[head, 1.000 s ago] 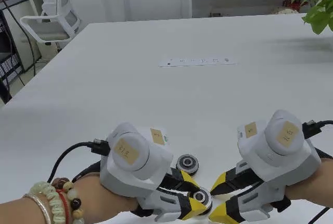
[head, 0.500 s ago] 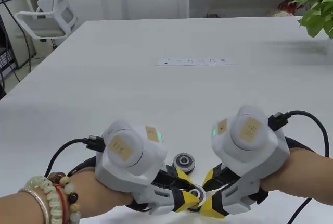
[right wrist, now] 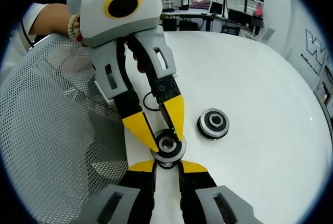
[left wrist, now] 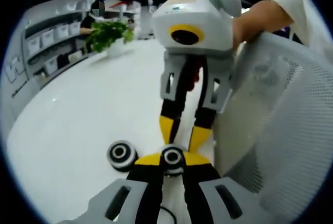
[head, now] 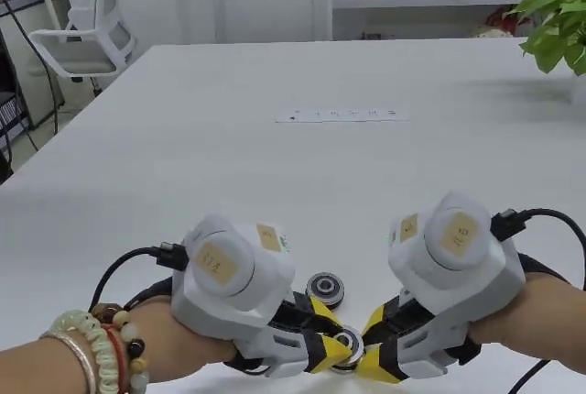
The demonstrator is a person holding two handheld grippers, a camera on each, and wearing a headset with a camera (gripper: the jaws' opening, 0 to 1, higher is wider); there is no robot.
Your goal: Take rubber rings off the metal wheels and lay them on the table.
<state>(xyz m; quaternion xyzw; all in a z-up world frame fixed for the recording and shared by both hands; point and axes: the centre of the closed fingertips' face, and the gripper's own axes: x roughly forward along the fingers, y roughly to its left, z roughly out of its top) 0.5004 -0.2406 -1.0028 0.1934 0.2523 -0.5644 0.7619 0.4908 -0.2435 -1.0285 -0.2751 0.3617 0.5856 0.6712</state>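
A small metal wheel with a black rubber ring (head: 349, 343) hangs just above the white table (head: 275, 174) near its front edge. My left gripper (head: 333, 350) is shut on this wheel (left wrist: 172, 156) from the left. My right gripper (head: 371, 358) meets it from the right, jaws drawn close on the ring at the rim of the wheel (right wrist: 168, 147). In the left gripper view the right gripper (left wrist: 183, 132) comes down from the top onto the wheel. In the right gripper view the left gripper (right wrist: 158, 122) pinches the wheel. A second wheel (head: 325, 289) (left wrist: 122, 154) (right wrist: 213, 123) lies flat on the table just behind.
A flat white strip (head: 342, 114) lies mid-table. A green plant (head: 555, 18) stands at the far right corner. White chairs (head: 275, 13) are beyond the far edge. A white mesh chair back (right wrist: 47, 130) is close behind the grippers.
My right gripper has moved left to the held wheel and its jaws have drawn together on it. The left gripper has kept its hold on the wheel.
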